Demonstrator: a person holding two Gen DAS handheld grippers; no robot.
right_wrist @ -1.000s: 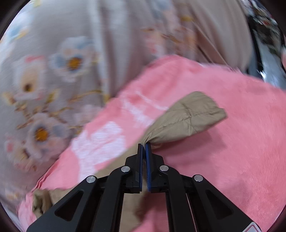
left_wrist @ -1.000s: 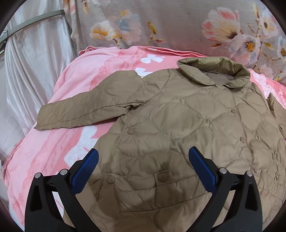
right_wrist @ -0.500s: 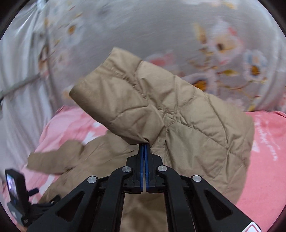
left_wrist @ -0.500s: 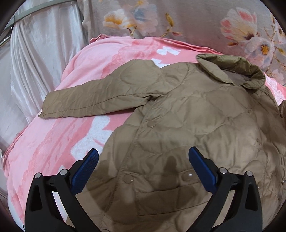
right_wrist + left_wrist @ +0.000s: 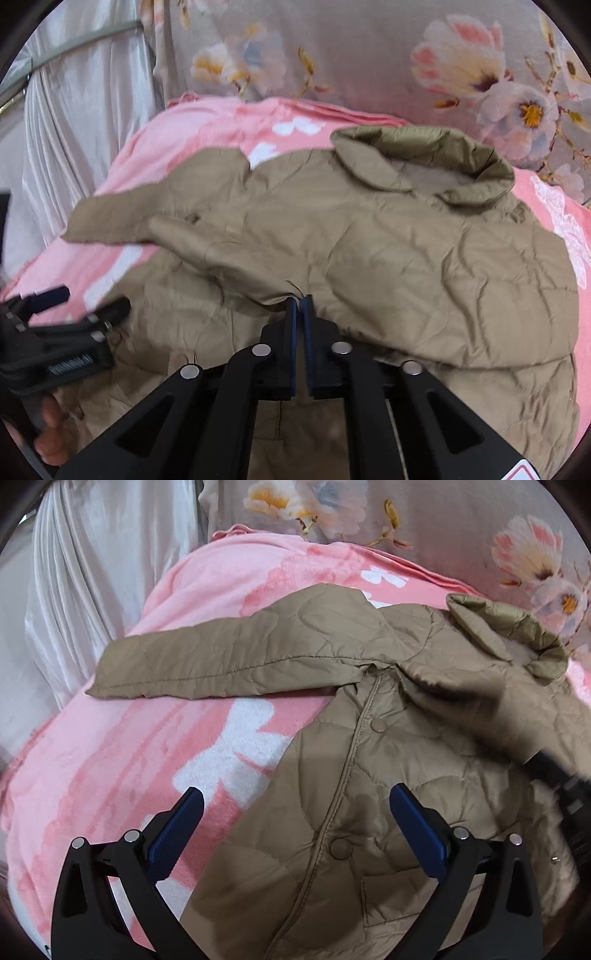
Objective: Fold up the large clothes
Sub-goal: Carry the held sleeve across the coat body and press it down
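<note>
Tan quilted puffer jacket point(image 5: 388, 258) lies front-up on the pink fleece blanket with white flower print point(image 5: 207, 746), collar point(image 5: 424, 166) at the far end near the grey floral curtain point(image 5: 369, 55).

Our right gripper point(image 5: 300, 306) has its blue pads pressed together on an edge of the right sleeve point(image 5: 332, 251), which is draped across the jacket chest, cuff end pointing past the jacket's left edge. Our left gripper point(image 5: 295, 816) is spread wide, holding nothing, hovering over the jacket's left front panel near the snap placket point(image 5: 354, 746).

Risks:
- The right pinch looks like a thin bite of slick shell fabric. If we pull sideways, it probably slips out and the sleeve slumps in a heap on the chest.
- The puffy sleeve is springy; released without pressing, it may roll back off the jacket.
- The sleeve cuff overshoots the jacket's left side, so the fold comes out lopsided unless it's doubled back.
- The grippers are near each other over the jacket. The right-wrist view is blurred on that side, so we can't judge the gap exactly; a collision is possible if both close in on the chest.

Room:
- The left sleeve point(image 5: 221, 664) is stretched flat out from the jacket's left shoulder, with blanket showing all round it, so access is easy.
- The white satin drape point(image 5: 92, 590) hangs beyond that sleeve's cuff, off the blanket edge, so there's little margin there.
- The curtain is close behind the collar.
- Open blanket lies beside the jacket's left hem.
</note>
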